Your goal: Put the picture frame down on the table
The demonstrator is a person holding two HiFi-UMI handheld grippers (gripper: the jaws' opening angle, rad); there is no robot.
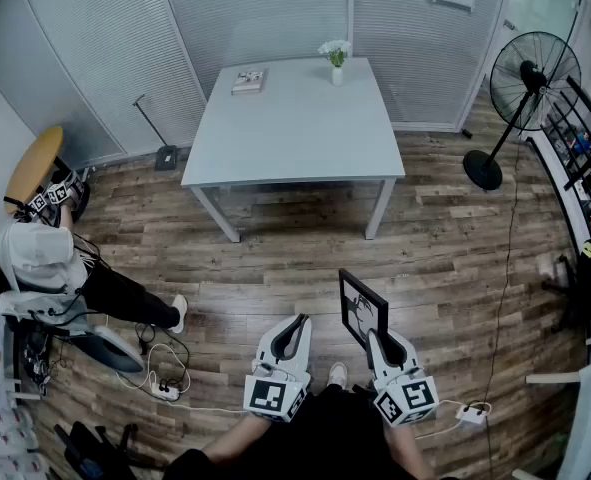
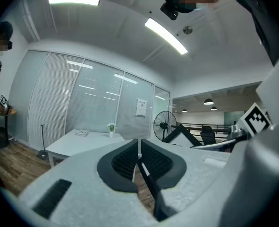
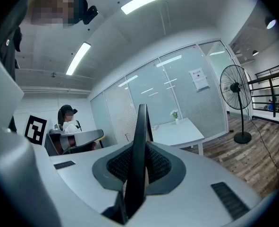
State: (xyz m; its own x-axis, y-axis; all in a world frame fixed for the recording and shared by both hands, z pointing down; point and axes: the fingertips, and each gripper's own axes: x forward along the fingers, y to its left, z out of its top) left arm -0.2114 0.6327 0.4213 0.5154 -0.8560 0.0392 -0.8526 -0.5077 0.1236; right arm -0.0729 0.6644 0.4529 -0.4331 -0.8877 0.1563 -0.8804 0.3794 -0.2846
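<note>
Fan point(image 1: 528, 78) stands on wood floor point(image 1: 275, 258) at right, cable trailing. Vase point(image 1: 336, 60) w/ white flowers and book point(image 1: 249, 81) sit well apart, near blinds point(image 1: 105, 58). Seated person point(image 1: 45, 258) at left, power strip point(image 1: 165, 390) nearby. Pole on dark base point(image 1: 165, 156), poss. a dustpan.

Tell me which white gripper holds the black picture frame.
The right gripper, clamped on the black picture frame; the left gripper is shut on nothing.
</note>
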